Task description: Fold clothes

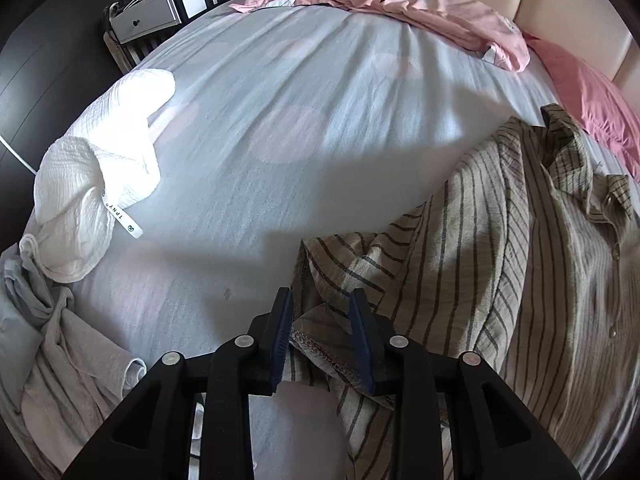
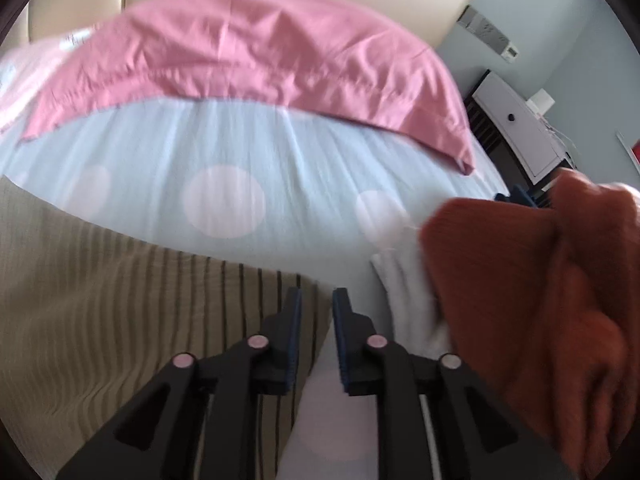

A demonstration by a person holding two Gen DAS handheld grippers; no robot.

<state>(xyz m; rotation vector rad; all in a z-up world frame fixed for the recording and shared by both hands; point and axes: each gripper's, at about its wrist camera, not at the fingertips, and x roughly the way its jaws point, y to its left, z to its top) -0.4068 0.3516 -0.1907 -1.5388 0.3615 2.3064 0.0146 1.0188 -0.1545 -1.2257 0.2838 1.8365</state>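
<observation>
Now your left tongs point down at the bed, jaws parted, and the hemmed corner of the striped shirt lies loose in the gap, with the pads not pressing on it. That shirt is the landmark here: it sprawls beige with dark stripes, collar and buttons toward the pink pillow. Well away from the shirt, across bare dotted sheet, sits the white crinkled garment with its label showing, and just below that a grey bundle at the bed's edge. Beyond the shirt, at the head of the bed, a pink duvet is bunched up.

Over on your right tongs, the jaws stand slightly apart with nothing between them, right over the shirt's edge where it meets the sheet. Beside them, away from the shirt, a rust-orange knit lies over a white piece.

As for containers, the only one is the white drawer unit past the bed, drawer closed, contents hidden.
</observation>
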